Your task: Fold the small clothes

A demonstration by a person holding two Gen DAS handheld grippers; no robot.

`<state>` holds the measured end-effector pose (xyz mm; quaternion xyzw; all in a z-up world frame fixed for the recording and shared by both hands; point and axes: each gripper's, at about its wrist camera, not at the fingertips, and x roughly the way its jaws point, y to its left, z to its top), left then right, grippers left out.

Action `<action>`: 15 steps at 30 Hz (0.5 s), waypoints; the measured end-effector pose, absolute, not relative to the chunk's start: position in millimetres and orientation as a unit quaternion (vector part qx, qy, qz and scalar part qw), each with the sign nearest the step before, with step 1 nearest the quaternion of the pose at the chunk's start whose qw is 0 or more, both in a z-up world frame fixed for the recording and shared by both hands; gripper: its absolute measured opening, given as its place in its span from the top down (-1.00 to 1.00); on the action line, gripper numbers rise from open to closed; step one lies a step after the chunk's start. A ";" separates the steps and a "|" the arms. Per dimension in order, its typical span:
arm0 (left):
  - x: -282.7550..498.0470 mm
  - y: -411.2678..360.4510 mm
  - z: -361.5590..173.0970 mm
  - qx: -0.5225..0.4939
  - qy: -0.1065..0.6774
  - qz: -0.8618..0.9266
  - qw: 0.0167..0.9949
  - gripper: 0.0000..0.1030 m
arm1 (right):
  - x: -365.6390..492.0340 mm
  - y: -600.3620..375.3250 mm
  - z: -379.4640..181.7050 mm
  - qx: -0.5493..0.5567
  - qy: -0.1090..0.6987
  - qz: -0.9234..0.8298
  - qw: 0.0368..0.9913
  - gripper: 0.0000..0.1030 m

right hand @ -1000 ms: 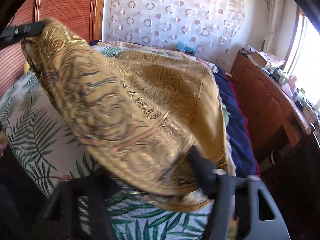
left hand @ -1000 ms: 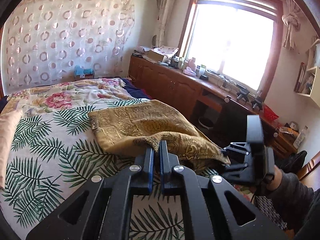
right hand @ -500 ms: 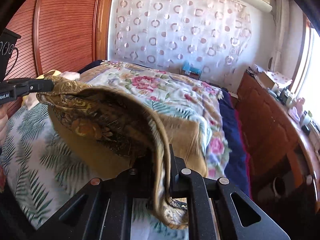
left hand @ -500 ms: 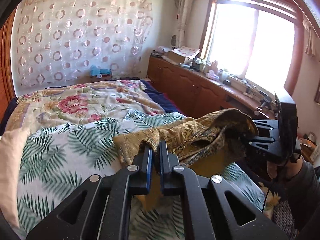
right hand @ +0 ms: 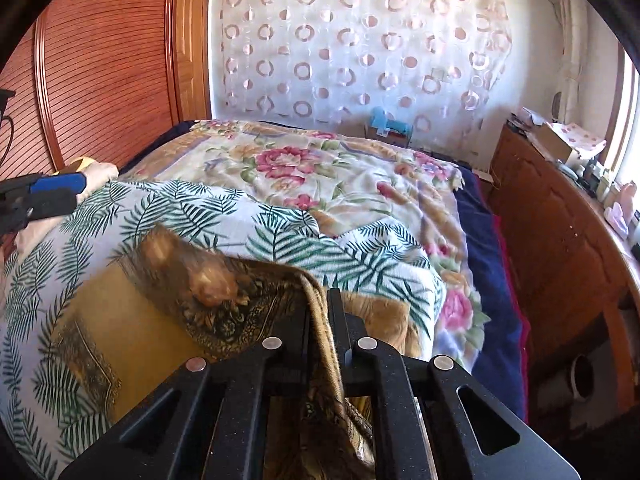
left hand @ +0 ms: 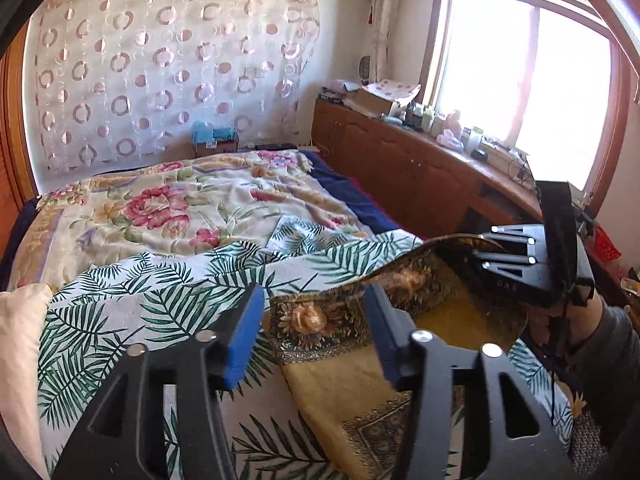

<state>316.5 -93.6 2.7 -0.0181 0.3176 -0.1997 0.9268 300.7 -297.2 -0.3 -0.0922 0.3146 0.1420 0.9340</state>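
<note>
A gold and dark patterned cloth (left hand: 360, 368) lies on the palm-leaf bedspread (left hand: 132, 304), partly folded over itself. My left gripper (left hand: 312, 336) is open, its blue pads either side of the cloth's near corner, holding nothing. My right gripper (right hand: 322, 312) is shut on the cloth's edge (right hand: 320, 344), lifting that side a little above the bed. The right gripper also shows in the left wrist view (left hand: 480, 256) at the right, with the cloth rising to it. The cloth's flat gold part (right hand: 120, 312) lies left of the right gripper. The left gripper's blue pad (right hand: 60, 182) shows at the far left.
A floral quilt (left hand: 180, 200) covers the far half of the bed. A cream pillow (left hand: 20, 344) lies at the left edge. A wooden cabinet run (left hand: 420, 168) with clutter stands under the window on the right. A wooden headboard panel (right hand: 100, 80) rises at the left.
My left gripper has opened and let go of the cloth corner, which now lies on the bed. My right gripper still holds its edge and has lowered it toward the bedspread.
</note>
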 end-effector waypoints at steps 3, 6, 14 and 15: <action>320.7 -100.4 -10.1 -0.003 0.337 -0.199 0.920 -0.10 | 301.2 -291.9 -9.7 -0.101 0.312 0.139 0.934 0.89; 324.2 -108.4 -23.8 0.007 0.355 -0.200 0.913 -0.10 | 316.5 -286.2 -12.3 -0.112 0.314 0.142 0.932 0.90; 338.8 -112.3 -55.3 0.010 0.408 -0.189 0.893 -0.10 | 315.9 -312.1 -3.6 -0.076 0.318 0.095 0.940 0.00; 340.3 -110.6 -57.0 0.010 0.411 -0.185 0.893 -0.10 | 307.3 -318.0 0.3 -0.066 0.312 0.094 0.943 -0.06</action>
